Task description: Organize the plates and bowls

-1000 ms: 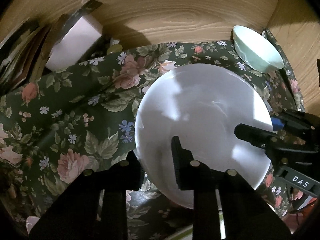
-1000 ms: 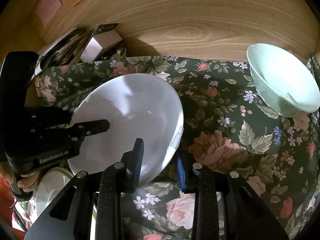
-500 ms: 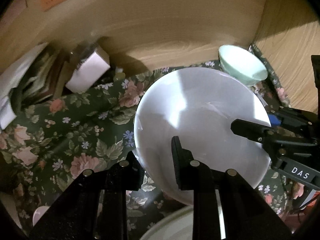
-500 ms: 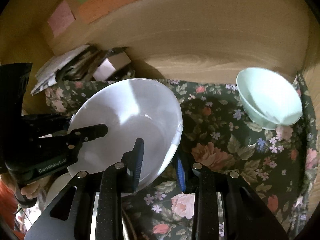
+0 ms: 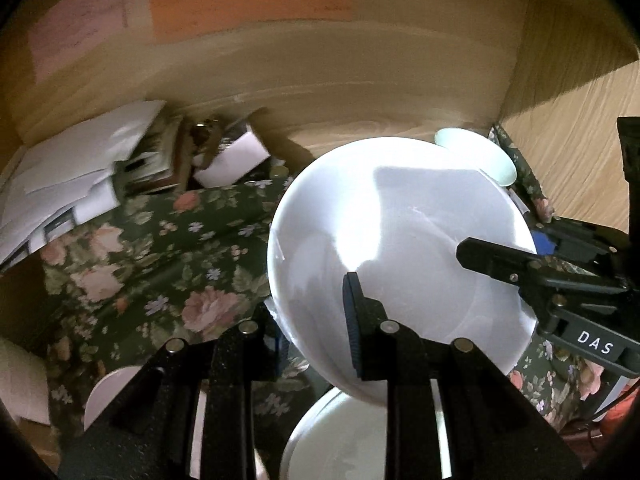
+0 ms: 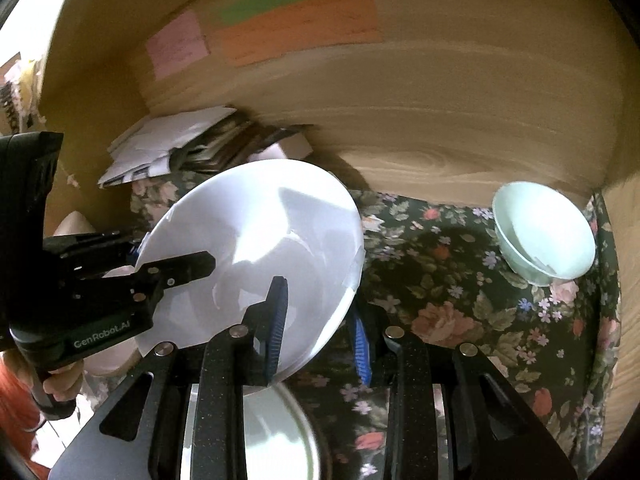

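At the far left I see a heap of white papers (image 5: 60, 184) and a small white box (image 5: 232, 156) against the wood-grain back wall (image 6: 420, 120), where pink, green and orange sticky notes (image 6: 296, 24) hang. My left gripper (image 5: 310, 312) is clamped on the left rim of the large white plate (image 5: 400, 248) — one finger over the face, the other under it. The plate is held tilted above the floral tablecloth (image 5: 160, 248), and a second white plate (image 6: 276, 436) lies below it on the cloth. My right gripper (image 6: 320, 328) pinches the plate's opposite edge, blue pads (image 6: 278, 320) either side of the rim. Further right, well apart from the plate, a pale green bowl (image 6: 544, 232) sits on the cloth in the back corner.
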`<state>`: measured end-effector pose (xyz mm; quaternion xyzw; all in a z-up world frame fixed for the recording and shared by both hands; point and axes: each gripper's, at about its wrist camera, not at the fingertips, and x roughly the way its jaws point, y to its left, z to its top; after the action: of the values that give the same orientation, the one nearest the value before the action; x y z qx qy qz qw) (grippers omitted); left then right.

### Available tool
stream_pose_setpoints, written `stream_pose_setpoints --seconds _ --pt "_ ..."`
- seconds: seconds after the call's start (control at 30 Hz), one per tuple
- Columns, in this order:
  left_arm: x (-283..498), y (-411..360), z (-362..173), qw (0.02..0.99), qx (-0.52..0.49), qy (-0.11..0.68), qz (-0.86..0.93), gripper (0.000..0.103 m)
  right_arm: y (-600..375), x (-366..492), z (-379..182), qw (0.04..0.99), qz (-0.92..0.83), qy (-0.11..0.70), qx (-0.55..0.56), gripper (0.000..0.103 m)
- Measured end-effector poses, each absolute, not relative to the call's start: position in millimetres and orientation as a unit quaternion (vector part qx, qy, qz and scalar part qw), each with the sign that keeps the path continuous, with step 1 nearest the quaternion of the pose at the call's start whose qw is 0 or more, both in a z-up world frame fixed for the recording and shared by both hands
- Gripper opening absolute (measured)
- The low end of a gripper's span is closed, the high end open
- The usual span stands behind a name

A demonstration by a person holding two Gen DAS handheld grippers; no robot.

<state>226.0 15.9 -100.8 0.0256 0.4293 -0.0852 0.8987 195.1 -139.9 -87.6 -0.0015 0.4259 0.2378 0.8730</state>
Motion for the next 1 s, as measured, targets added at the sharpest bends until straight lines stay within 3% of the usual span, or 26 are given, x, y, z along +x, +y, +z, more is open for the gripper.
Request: stream_pose_setpoints --seconds 1.0 --pt "127 125 -103 0.908 -0.046 0.415 0.026 0.024 -19 153 -99 0.830 0.353 0.429 -0.047 0.027"
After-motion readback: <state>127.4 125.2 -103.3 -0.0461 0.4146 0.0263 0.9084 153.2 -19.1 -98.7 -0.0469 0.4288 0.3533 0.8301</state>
